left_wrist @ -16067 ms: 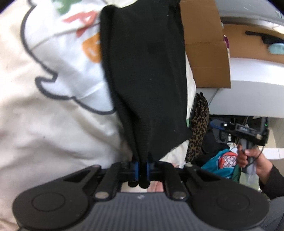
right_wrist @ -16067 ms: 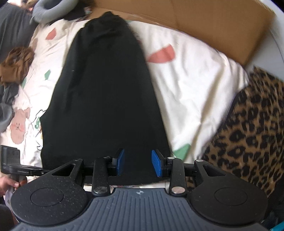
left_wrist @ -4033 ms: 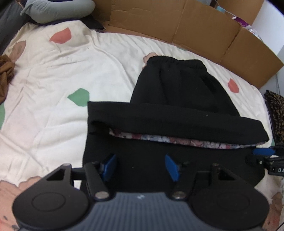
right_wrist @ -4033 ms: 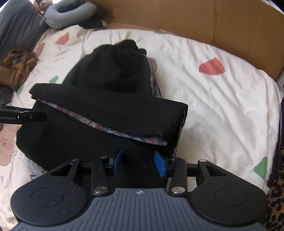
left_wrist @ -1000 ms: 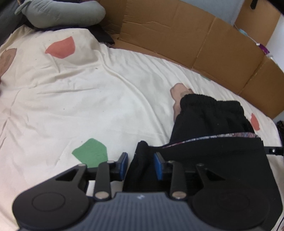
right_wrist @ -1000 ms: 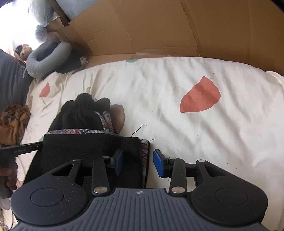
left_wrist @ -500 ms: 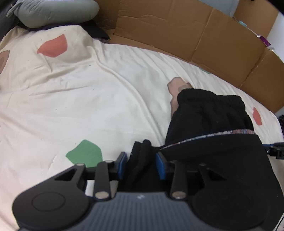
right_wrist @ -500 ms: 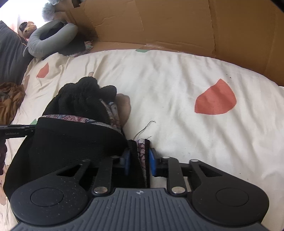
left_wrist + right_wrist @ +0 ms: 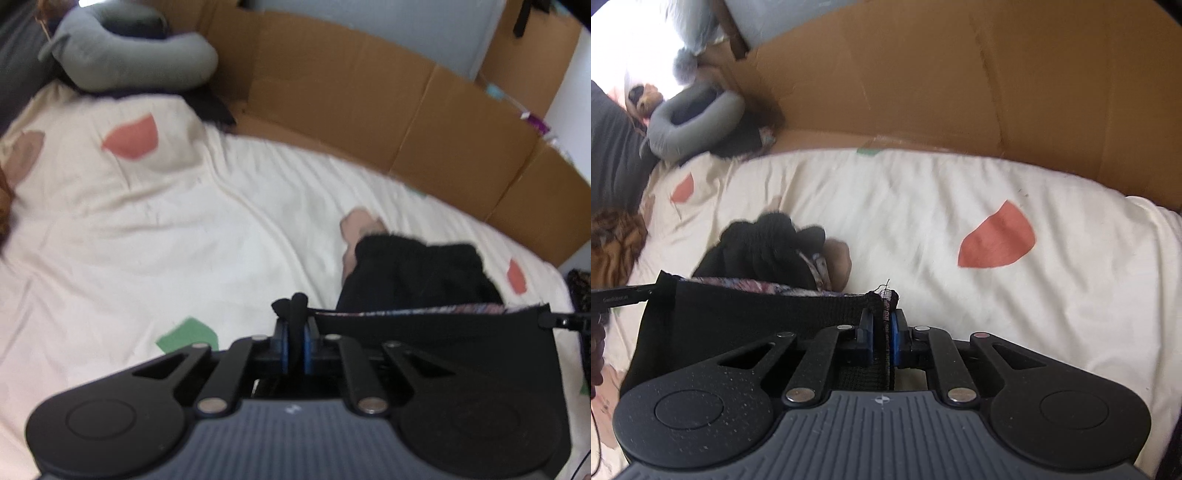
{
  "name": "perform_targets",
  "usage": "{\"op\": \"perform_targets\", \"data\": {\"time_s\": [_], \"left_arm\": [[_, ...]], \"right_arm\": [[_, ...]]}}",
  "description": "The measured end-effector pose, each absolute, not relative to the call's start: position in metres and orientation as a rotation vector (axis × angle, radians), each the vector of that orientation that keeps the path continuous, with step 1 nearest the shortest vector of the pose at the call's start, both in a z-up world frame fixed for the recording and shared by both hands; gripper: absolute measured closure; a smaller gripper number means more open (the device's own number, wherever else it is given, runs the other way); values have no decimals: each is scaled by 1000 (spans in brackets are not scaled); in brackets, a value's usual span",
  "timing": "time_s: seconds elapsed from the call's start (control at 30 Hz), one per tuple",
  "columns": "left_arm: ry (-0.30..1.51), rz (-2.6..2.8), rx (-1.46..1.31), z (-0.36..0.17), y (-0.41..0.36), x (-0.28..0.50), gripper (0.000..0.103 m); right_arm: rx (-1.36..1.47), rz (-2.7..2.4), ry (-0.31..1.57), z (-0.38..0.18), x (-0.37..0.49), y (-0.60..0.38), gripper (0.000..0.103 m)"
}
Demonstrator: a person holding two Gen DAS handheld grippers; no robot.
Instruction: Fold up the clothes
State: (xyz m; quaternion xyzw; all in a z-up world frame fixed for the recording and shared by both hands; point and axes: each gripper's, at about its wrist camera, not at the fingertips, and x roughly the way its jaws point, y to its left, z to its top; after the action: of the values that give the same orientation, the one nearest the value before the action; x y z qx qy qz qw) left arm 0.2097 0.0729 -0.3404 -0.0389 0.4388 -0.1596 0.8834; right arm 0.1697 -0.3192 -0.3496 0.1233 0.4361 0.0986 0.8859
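A black garment (image 9: pixel 417 269) with a flowered lining lies on the cream bedsheet (image 9: pixel 147 221), waistband at the far end. Its near folded edge (image 9: pixel 443 343) is raised and stretched between both grippers. My left gripper (image 9: pixel 293 343) is closing its jaws, and the blue pads pinch the left corner of that edge. My right gripper (image 9: pixel 882 334) is closing likewise, pads pressed on the right corner of the black garment (image 9: pixel 757 321). Each gripper's tip shows at the edge of the other's view. The cloth under the raised edge is hidden.
A cardboard wall (image 9: pixel 369 110) lines the far side of the bed. A grey neck pillow (image 9: pixel 129 62) lies at the far left corner, a brown garment (image 9: pixel 613 240) at the left edge, and leopard-print cloth (image 9: pixel 580 284) at the right edge.
Both grippers have gone from open around the fold's corners to shut on them. They have risen, and the folded edge now hangs taut above the bed.
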Motion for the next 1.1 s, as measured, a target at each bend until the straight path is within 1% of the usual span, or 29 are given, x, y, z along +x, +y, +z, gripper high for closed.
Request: {"op": "perform_targets", "data": {"time_s": [0.27, 0.43, 0.73, 1.1], "left_arm": [[822, -337, -75, -294, 65, 206, 95], [794, -345, -71, -284, 57, 219, 95], [797, -356, -8, -289, 47, 241, 95], [831, -341, -12, -309, 38, 269, 95]], "right_arm": [[322, 174, 828, -317, 162, -327, 96], [324, 161, 807, -309, 168, -329, 96], [390, 127, 832, -313, 185, -340, 96], [356, 115, 856, -328, 209, -340, 96]]}}
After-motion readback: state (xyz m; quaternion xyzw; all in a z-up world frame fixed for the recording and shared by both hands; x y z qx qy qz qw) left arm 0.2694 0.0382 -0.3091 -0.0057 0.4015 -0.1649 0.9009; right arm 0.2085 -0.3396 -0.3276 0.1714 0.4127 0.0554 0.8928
